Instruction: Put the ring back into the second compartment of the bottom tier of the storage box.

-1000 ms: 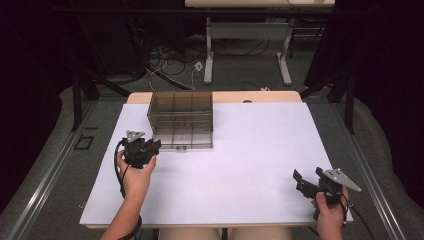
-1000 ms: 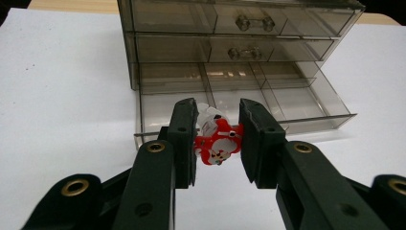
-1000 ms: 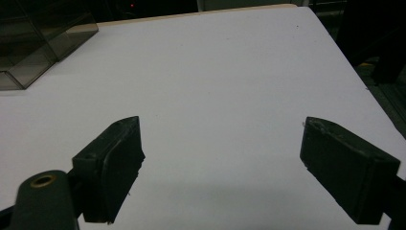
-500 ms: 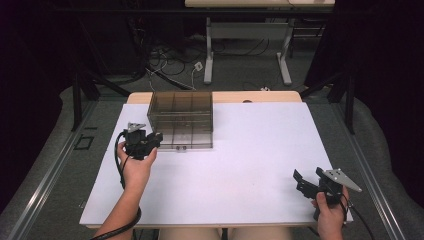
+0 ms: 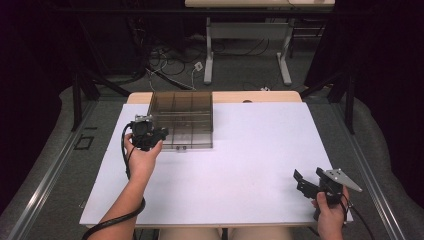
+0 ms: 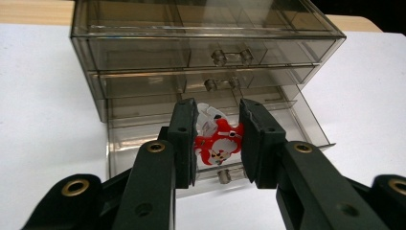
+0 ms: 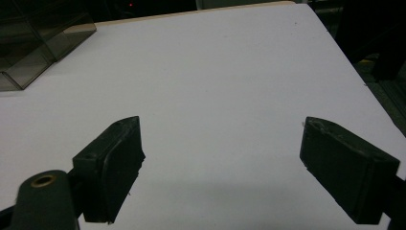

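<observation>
A smoky clear drawer unit (image 5: pixel 182 117) stands at the table's far left; in the left gripper view its bottom drawer (image 6: pixel 306 125) is pulled out, while the upper drawers (image 6: pixel 206 52) are pushed in. My left gripper (image 6: pixel 218 120) is shut on a small red and white piece (image 6: pixel 218 145), held just in front of and above the pulled-out drawer. From above, the left gripper (image 5: pixel 159 134) sits at the unit's front left corner. My right gripper (image 7: pixel 222 127) is open with nothing between its jaws, low over the table near the front right edge (image 5: pixel 307 180).
The white table top (image 5: pixel 250 150) stretches bare between the two hands. A corner of the drawer unit (image 7: pixel 33 43) shows at the upper left of the right gripper view. Behind the table stand desk legs and cables (image 5: pixel 210 65) on the floor.
My left hand has moved away from the person toward the drawer unit, carrying the red and white piece. The right hand has stayed put.
</observation>
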The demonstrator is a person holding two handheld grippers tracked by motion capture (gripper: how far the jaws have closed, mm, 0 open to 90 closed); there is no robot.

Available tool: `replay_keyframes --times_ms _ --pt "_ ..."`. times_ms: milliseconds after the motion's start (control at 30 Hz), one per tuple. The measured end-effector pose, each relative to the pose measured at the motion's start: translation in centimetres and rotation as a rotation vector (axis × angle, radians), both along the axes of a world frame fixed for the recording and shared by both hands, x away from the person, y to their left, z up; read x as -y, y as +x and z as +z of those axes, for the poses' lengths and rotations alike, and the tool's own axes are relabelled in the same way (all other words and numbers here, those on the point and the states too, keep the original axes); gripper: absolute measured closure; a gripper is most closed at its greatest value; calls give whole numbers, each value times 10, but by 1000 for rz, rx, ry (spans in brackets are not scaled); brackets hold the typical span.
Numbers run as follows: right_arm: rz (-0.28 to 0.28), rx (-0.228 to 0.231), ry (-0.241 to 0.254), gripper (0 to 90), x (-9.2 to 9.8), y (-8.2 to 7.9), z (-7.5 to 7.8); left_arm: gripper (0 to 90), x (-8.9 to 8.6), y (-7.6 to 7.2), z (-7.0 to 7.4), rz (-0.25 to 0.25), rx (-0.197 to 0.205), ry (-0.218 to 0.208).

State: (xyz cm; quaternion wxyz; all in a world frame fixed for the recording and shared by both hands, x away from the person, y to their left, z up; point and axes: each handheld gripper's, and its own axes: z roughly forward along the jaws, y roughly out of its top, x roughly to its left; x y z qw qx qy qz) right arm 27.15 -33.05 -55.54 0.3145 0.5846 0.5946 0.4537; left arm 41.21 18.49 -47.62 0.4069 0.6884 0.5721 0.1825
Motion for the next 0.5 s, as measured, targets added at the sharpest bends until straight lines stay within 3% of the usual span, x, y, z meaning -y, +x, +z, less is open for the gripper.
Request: replay_keyframes --times_ms 500 --pt "0 -12 3 144 1 0 -1 682 8 18 -13 -11 -82 -4"
